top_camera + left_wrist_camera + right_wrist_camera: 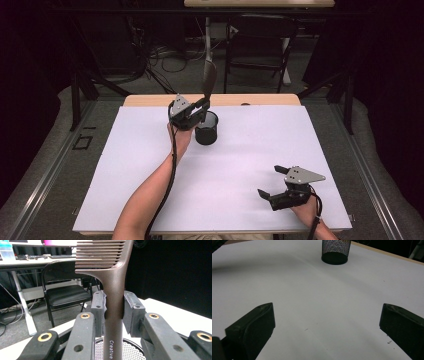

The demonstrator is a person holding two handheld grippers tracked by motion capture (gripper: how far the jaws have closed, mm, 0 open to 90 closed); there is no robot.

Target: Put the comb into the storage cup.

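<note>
A: At the far middle of the counter (150, 165), the left tool (199, 111) stands clamped on a brown comb (208, 80), upright, teeth end up, just above a black mesh cup (206, 128).

B: Where does the grip sit?

A: On the handle, below the teeth. In the left gripper view the comb (113, 290) rises between the two pads (98, 312), which press its narrow shaft from both sides. The handle's lower end hangs over the rim of the cup (132, 350).

B: How will it handle?

A: Likely light and stiff: moulded plastic by the look of it, matt and slightly grainy, so not very slippery. The teeth look thin and are the part to spare. The handle is the sound place to hold, as now. Being long and held low, it could swivel between the pads if knocked against the rim.

B: And the other hand?

A: The right tool (274, 182) rests at the near right of the counter, jaws spread wide, holding nothing. From its view the cup (336, 251) stands far off.
</note>
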